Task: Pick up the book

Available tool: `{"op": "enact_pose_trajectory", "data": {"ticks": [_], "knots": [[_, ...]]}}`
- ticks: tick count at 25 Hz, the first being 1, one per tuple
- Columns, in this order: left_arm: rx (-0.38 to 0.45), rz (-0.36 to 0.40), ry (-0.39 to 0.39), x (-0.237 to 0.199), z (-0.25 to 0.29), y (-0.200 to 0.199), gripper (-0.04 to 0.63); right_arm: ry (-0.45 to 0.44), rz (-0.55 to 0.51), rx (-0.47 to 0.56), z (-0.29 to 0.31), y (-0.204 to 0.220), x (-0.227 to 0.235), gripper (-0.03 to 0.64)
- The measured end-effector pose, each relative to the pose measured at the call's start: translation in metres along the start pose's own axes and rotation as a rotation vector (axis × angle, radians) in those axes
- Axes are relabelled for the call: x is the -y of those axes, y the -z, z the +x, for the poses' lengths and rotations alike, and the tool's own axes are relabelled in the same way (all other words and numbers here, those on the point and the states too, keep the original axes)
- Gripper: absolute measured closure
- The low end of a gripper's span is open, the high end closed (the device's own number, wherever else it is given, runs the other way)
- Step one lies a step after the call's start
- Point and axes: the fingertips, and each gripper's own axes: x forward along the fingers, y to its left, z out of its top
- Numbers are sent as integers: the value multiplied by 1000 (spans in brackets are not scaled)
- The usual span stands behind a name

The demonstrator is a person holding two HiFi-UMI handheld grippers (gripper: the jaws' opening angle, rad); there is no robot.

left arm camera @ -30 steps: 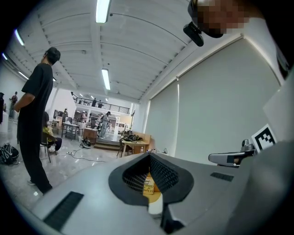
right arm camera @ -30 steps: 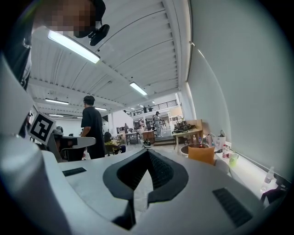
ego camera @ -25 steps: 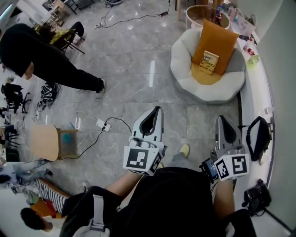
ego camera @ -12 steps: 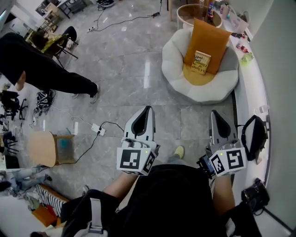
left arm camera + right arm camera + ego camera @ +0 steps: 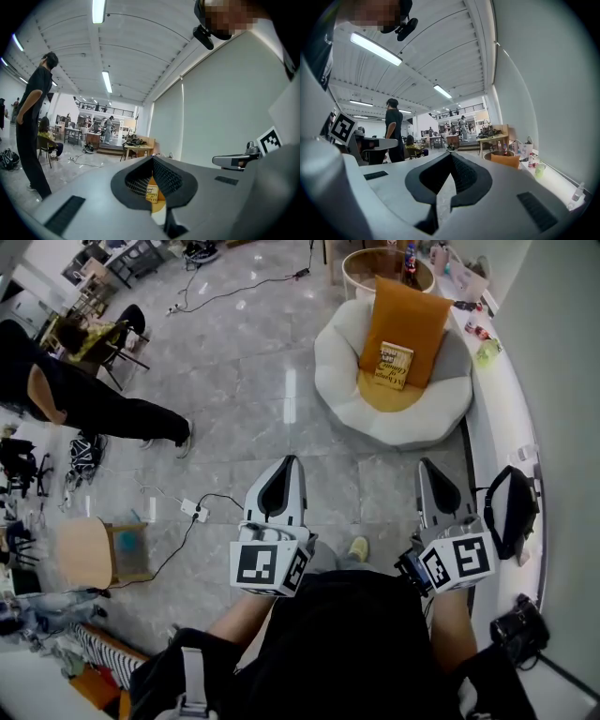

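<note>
The book (image 5: pixel 395 365), yellow-covered, leans on an orange cushion (image 5: pixel 405 315) in a white round armchair (image 5: pixel 394 418) at the far side of the floor. Both grippers are held level at waist height, well short of the chair. My left gripper (image 5: pixel 289 462) is shut and empty; in the left gripper view the book (image 5: pixel 151 193) shows through the gap behind its closed tips (image 5: pixel 152 158). My right gripper (image 5: pixel 424 465) is shut and empty too. In the right gripper view its tips (image 5: pixel 451 154) point left of the orange cushion (image 5: pixel 505 161).
A white ledge (image 5: pixel 497 418) runs along the right wall with a black bag (image 5: pixel 511 512) on it. A round side table (image 5: pixel 380 261) stands behind the chair. A power strip with cable (image 5: pixel 197 512), a wooden stool (image 5: pixel 84 554) and a bending person in black (image 5: pixel 84 399) are at the left.
Both grippers have been carried forward across the floor toward the armchair, still shut. The power strip and stool have slid down the head view. The person in black has shifted toward the left edge.
</note>
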Motion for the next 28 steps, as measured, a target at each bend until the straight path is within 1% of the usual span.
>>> {"op": "enact_pose_trajectory", "data": {"ticks": [4, 11, 20, 25, 28], "knots": [[-4, 7, 1, 6, -1, 4, 584, 9, 4, 1, -5, 1, 6, 606], [3, 19, 10, 13, -1, 0, 584, 8, 3, 12, -8, 0, 9, 606], [-5, 22, 61, 29, 8, -2, 583, 20, 7, 24, -17, -3, 17, 606], [14, 44, 75, 31, 10, -6, 583, 44, 7, 38, -18, -6, 19, 606], [23, 45, 74, 29, 11, -7, 583, 47, 2, 42, -16, -7, 18, 606]]}}
